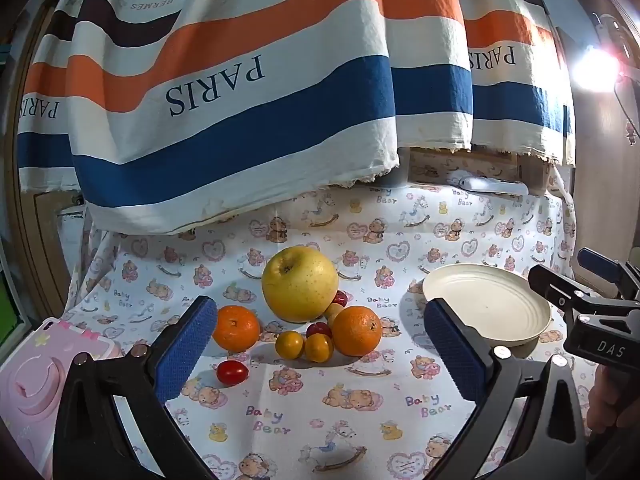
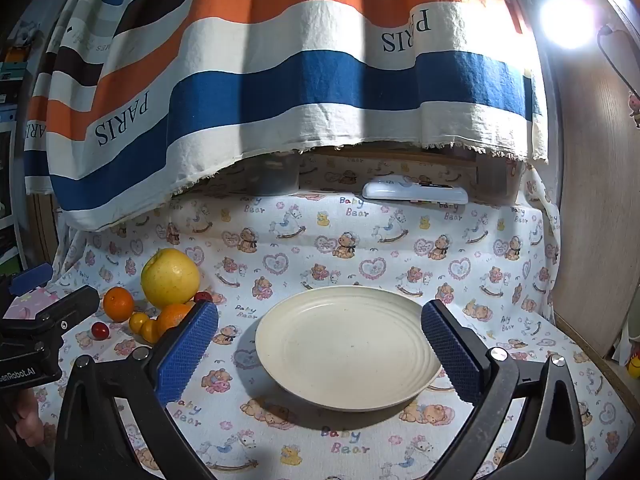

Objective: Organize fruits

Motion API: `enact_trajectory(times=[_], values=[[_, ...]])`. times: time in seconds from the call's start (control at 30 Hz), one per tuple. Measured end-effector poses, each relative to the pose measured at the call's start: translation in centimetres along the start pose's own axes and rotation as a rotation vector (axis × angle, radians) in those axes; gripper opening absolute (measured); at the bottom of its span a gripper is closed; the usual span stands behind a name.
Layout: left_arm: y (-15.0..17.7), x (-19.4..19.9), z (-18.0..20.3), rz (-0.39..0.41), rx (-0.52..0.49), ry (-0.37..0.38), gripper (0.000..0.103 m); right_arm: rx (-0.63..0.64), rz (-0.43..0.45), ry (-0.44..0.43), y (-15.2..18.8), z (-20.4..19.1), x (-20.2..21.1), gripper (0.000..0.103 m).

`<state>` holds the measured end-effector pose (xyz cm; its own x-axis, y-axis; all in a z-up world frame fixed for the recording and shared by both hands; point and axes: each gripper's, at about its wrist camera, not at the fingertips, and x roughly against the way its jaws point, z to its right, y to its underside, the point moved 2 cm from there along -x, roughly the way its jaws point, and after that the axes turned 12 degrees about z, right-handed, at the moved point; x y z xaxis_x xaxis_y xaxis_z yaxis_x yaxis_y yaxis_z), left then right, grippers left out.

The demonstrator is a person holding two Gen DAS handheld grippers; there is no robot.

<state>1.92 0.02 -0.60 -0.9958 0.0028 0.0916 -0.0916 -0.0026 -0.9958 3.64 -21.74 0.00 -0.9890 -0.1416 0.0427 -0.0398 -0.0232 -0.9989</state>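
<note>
A big yellow apple [image 1: 299, 283] [image 2: 170, 277] sits on the bear-print cloth, with two oranges [image 1: 236, 328] [image 1: 357, 330] in front of it. Small yellow fruits [image 1: 289, 344] and small red ones [image 1: 319, 329] lie between the oranges. One red cherry tomato [image 1: 232, 372] [image 2: 100, 331] lies apart, nearest me. A cream plate [image 1: 486, 304] [image 2: 348, 346] stands to the right of the fruit with nothing on it. My left gripper [image 1: 320, 344] is open in front of the fruit pile. In the right wrist view my right gripper [image 2: 320, 346] is open, its blue pads on either side of the plate.
A striped PARIS cloth [image 1: 248, 92] hangs over the back of the table. A white remote [image 2: 416, 191] lies at the back. A pink case [image 1: 36, 380] sits at the left edge. A bright lamp [image 2: 566, 20] glares at the upper right, beside a wooden wall [image 2: 600, 200].
</note>
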Motion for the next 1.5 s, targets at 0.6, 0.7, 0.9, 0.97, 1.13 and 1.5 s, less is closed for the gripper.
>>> enact_trajectory(times=[0.6,0.7,0.9,0.97,1.13,1.5], values=[[-0.03,0.06,-0.20,0.002,-0.001,-0.007,0.103,-0.002,-0.002,0.007,-0.03,0.03,-0.06,0.102],[-0.12,0.02,-0.68,0.002,0.002,-0.020,0.103,-0.002,-0.003,0.006,-0.04,0.04,-0.07,0.102],[-0.18,0.09,-0.65,0.003,0.005,-0.021,0.103,-0.002,-0.003,0.006,-0.03,0.06,-0.07,0.102],[-0.16,0.04,-0.57,0.002,0.004,-0.020,0.102,-0.002,-0.003,0.006,-0.03,0.07,-0.08,0.102],[-0.09,0.07,-0.44,0.002,0.005,-0.020,0.103,-0.002,-0.003,0.007,-0.13,0.05,0.01,0.102],[-0.11,0.10,-0.48,0.007,0.005,-0.035,0.103,-0.004,-0.002,0.028,-0.12,0.46,0.00,0.102]])
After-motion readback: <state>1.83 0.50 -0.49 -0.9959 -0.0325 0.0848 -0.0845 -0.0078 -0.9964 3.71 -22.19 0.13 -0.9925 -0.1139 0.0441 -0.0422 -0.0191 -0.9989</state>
